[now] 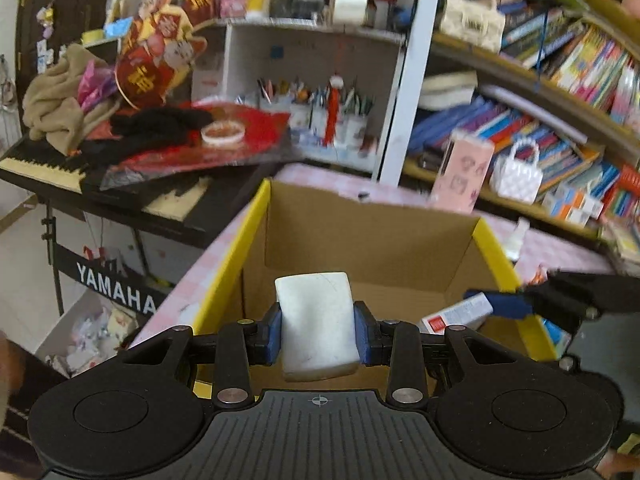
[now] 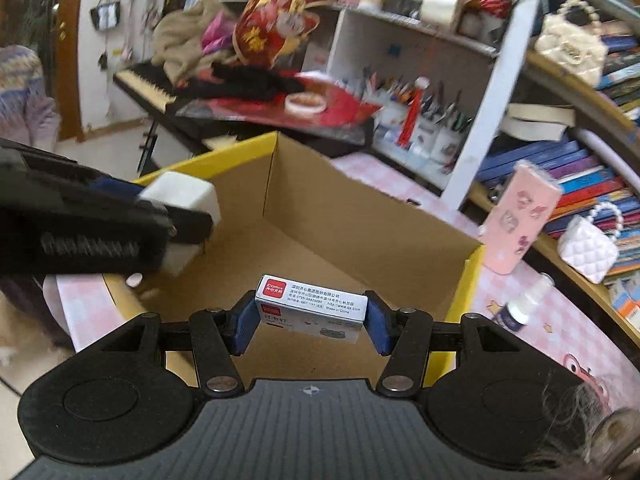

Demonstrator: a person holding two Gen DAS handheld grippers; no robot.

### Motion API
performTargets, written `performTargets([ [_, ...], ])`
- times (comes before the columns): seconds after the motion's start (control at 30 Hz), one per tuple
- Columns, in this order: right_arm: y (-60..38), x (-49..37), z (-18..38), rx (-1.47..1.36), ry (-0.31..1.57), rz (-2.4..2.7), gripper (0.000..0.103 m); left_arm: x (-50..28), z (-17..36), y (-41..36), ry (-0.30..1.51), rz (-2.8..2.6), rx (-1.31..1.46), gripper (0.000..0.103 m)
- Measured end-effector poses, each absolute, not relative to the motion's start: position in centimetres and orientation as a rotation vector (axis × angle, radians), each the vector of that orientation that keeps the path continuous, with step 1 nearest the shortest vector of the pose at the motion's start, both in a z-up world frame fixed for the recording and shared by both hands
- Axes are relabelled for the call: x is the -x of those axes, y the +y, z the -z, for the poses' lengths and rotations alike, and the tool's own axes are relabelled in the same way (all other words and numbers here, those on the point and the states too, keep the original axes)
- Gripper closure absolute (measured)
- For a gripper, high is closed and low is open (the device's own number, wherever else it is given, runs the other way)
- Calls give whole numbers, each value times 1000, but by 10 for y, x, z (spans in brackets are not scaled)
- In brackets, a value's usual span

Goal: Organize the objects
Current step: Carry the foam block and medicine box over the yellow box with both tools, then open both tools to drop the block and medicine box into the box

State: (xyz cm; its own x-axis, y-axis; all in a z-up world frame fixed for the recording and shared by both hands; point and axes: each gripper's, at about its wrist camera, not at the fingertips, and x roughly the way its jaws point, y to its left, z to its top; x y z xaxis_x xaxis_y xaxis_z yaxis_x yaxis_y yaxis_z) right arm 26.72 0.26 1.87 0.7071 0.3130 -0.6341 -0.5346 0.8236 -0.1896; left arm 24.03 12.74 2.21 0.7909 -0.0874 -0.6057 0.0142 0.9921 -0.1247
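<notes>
While clamped between fingers [image 1: 275, 334], eraser [image 1: 316, 324] (white) overhangs box [image 1: 372, 236].

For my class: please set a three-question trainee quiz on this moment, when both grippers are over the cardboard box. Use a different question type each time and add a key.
1. True or false: the left gripper holds a white block between its blue pads.
2. Multiple choice: the right gripper holds
A. a spray bottle
B. a small white box with a red logo
C. a pink case
3. Fill in: both held items hang over the open ______ box with the yellow outside.

Key
1. True.
2. B. The spray bottle lies on the pink tablecloth, and the pink case stands by the shelves.
3. cardboard
</notes>
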Motion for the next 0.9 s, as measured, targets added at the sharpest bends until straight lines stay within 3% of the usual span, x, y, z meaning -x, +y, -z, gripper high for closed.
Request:
performTargets([
  [0.3, -3, -287, -13, 303, 736, -574, 50, -252, -9, 121, 723, 45, 108, 67],
  [0.37, -4, -285, -13, 297, 727, -568, 46, -252, -10, 121, 726, 45, 106, 66],
  [0.43, -5, -279, -14, 315, 692, -547, 42, -247, -15, 121, 709, 48, 113, 46],
  [0.5, -7, -272, -17, 320, 648, -535, 42, -240, -24, 122, 660, 54, 121, 38],
  [0.7, -19, -242, -40, 250, 545, -524, 40, -203, -57, 121, 532, 55, 131, 36],
  [0.9, -20, -196, -55, 239, 465, -507, 40, -151, -70, 131, 465, 4, 157, 24],
])
